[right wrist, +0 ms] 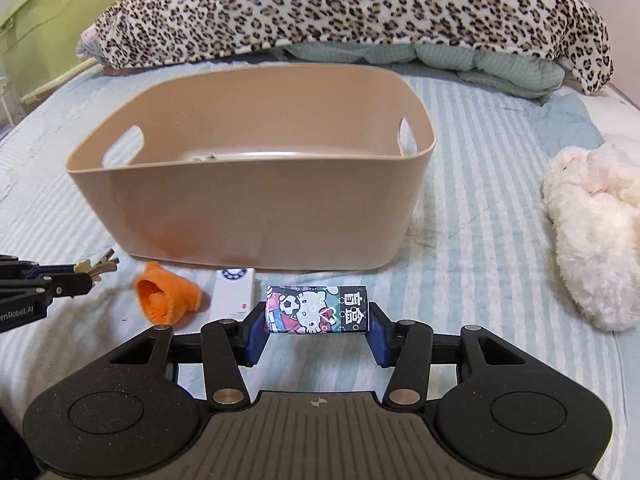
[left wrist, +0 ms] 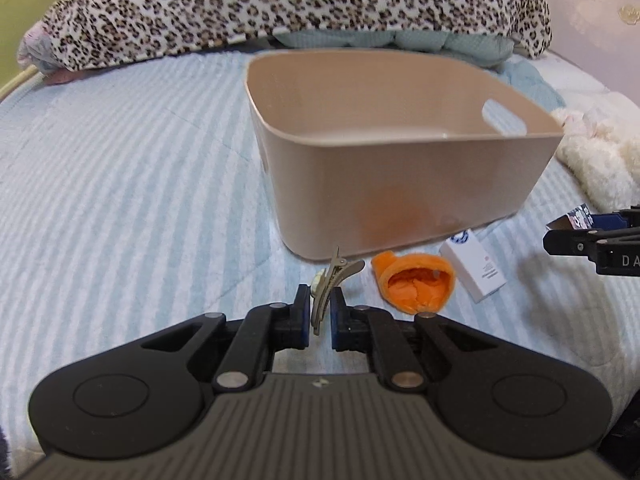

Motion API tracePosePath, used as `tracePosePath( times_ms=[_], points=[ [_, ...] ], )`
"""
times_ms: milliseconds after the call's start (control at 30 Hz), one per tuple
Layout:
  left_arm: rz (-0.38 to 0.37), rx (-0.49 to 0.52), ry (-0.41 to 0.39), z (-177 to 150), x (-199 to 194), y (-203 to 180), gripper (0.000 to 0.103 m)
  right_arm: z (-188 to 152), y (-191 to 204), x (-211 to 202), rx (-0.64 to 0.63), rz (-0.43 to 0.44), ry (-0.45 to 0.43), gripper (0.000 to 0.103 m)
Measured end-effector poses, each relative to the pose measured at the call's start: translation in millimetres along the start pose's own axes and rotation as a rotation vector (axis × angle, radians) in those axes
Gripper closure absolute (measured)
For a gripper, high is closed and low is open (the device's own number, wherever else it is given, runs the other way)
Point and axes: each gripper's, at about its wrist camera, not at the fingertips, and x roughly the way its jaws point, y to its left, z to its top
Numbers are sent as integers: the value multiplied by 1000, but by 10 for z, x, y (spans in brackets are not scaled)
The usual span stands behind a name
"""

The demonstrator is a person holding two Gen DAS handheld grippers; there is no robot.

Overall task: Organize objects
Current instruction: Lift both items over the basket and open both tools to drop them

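Observation:
A beige plastic bin (left wrist: 400, 184) with handle cut-outs stands on the striped bed; it also shows in the right wrist view (right wrist: 256, 216). My left gripper (left wrist: 321, 312) is shut on a metal hair clip (left wrist: 332, 280) in front of the bin; from the right wrist view, gripper (right wrist: 86, 276) and clip (right wrist: 100, 266) show at the left edge. My right gripper (right wrist: 318, 320) is shut on a small cartoon-printed box (right wrist: 318, 309); the gripper also shows in the left wrist view (left wrist: 560, 236). An orange cloth piece (left wrist: 416, 284) (right wrist: 166, 296) and a white box (left wrist: 474, 268) (right wrist: 234, 292) lie before the bin.
A leopard-print blanket (right wrist: 340, 8) over a pale green quilt (right wrist: 480, 64) lies behind the bin. A white fluffy plush (right wrist: 592, 232) lies to the right. A green cabinet (right wrist: 48, 20) stands at the far left. The bed cover (left wrist: 120, 200) is blue-and-white striped.

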Motion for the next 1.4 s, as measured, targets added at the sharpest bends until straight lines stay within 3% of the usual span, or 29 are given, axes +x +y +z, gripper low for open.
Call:
tracePosePath(
  times_ms=[400, 667, 867, 1033, 1267, 1400],
  points=[
    [-36, 20, -203, 509, -618, -65, 93, 421, -13, -620, 7, 43, -198, 56],
    [-11, 68, -252, 974, -336, -275, 92, 876, -92, -581, 17, 26, -283, 56],
    [21, 111, -217, 1174, 113, -412, 92, 1059, -150, -306, 25, 9, -277, 56],
    [47, 120, -138, 1244, 510, -467, 92, 1120, -161, 33, 19, -13, -226, 56],
    [37, 104, 7, 1153, 884, -501, 92, 1045, -152, 575, 6, -45, -83, 56],
    [30, 81, 46, 1095, 962, -480, 91, 960, -88, 652, -39, -84, -74, 50]
  ],
)
